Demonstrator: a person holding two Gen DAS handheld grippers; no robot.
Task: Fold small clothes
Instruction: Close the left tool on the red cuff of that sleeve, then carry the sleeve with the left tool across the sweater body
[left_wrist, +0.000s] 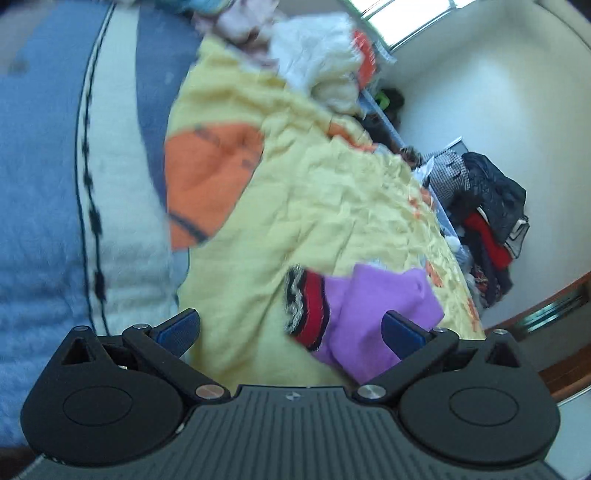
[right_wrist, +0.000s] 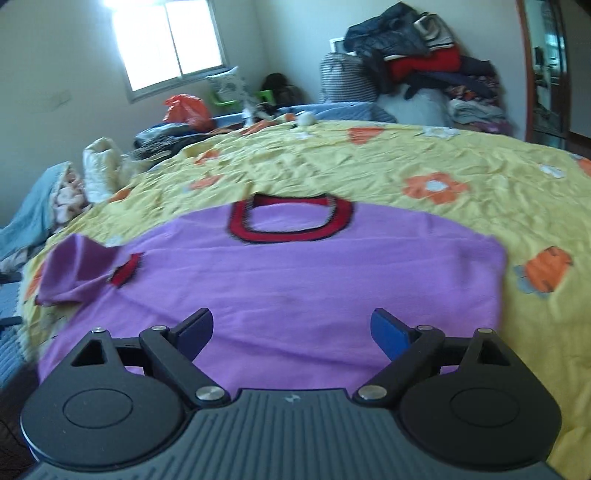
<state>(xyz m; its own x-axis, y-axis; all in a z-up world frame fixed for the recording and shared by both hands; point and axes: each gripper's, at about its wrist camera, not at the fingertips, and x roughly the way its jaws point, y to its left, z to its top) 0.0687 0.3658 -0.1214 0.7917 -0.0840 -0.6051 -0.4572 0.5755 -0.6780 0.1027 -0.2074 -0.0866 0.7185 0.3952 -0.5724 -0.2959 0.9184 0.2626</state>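
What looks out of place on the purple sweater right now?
The purple sweater lies mostly flat on the yellow bedspread, but its sleeve is bunched and folded over itself, cuff turned in. Nothing looks damaged.

Both tools look alike. The left gripper (left_wrist: 291, 328) has a grey ribbed body with a small pale logo at its top centre, two rounded black housings with triangular cut-outs, black link arms with silver screws, and blue finger pads (left_wrist: 180, 326). The right gripper (right_wrist: 291, 330) matches it, pads (right_wrist: 389, 332) blue too.
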